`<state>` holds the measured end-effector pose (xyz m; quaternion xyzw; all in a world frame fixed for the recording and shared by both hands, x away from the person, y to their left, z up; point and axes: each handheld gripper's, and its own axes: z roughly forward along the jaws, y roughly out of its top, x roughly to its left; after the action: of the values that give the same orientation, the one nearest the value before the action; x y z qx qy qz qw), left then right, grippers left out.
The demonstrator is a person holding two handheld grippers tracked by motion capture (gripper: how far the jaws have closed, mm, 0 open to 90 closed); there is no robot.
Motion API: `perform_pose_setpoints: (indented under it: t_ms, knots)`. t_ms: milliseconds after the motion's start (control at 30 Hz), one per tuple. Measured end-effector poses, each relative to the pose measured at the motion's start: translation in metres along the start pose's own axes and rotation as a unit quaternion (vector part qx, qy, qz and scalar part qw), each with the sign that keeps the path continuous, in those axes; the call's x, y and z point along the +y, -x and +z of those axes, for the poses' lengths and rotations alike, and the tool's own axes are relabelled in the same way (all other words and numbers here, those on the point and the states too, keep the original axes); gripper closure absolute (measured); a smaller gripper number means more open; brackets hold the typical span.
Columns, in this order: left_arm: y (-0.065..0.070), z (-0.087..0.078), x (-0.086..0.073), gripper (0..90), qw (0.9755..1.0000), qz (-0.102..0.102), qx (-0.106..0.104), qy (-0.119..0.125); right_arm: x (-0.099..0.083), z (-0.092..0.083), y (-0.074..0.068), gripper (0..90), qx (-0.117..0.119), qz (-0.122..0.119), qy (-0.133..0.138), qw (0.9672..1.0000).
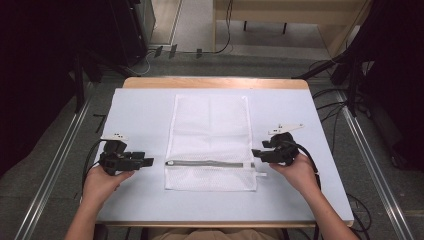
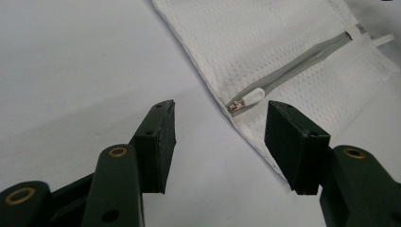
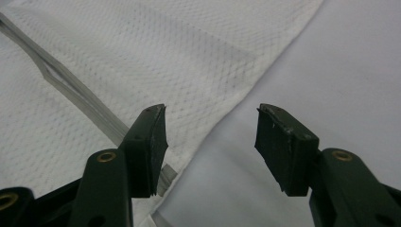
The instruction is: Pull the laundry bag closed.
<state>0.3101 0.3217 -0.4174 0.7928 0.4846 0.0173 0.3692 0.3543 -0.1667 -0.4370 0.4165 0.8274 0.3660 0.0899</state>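
Both grippers stand open and hold nothing: the left gripper (image 1: 148,162) points at the zipper pull (image 2: 247,99) at the left end of the zipper (image 1: 210,164), while the right gripper (image 1: 256,153) hovers over the right edge of the mesh bag (image 1: 210,125), which lies flat in the middle of the table (image 1: 135,107). The pull is small and lies flat, so jaws closing a little off could pinch only mesh and drag the bag. The bag looks empty, its zipper closed.

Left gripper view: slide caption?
Open left gripper poised at the white mesh bag, zipper pull just ahead between its jaws.
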Motion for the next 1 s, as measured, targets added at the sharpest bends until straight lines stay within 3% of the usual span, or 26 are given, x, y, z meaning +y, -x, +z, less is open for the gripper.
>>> perform_pose_setpoints:
  t_ms: [233,367,1000]
  knots:
    - [-0.003,0.001,0.000,43.4,1.0000,-0.002,0.002,-0.001,0.008,-0.001,-0.012,45.7,0.010,-0.004,0.001,0.9999]
    - [-0.002,0.002,0.000,43.1,1.0000,0.001,0.001,-0.001,0.015,0.001,-0.023,47.2,0.015,-0.020,0.002,0.9997]
    - [-0.001,0.000,0.000,41.9,1.0000,0.004,0.002,0.001,0.036,0.014,-0.062,50.0,0.050,-0.051,-0.001,0.9975]
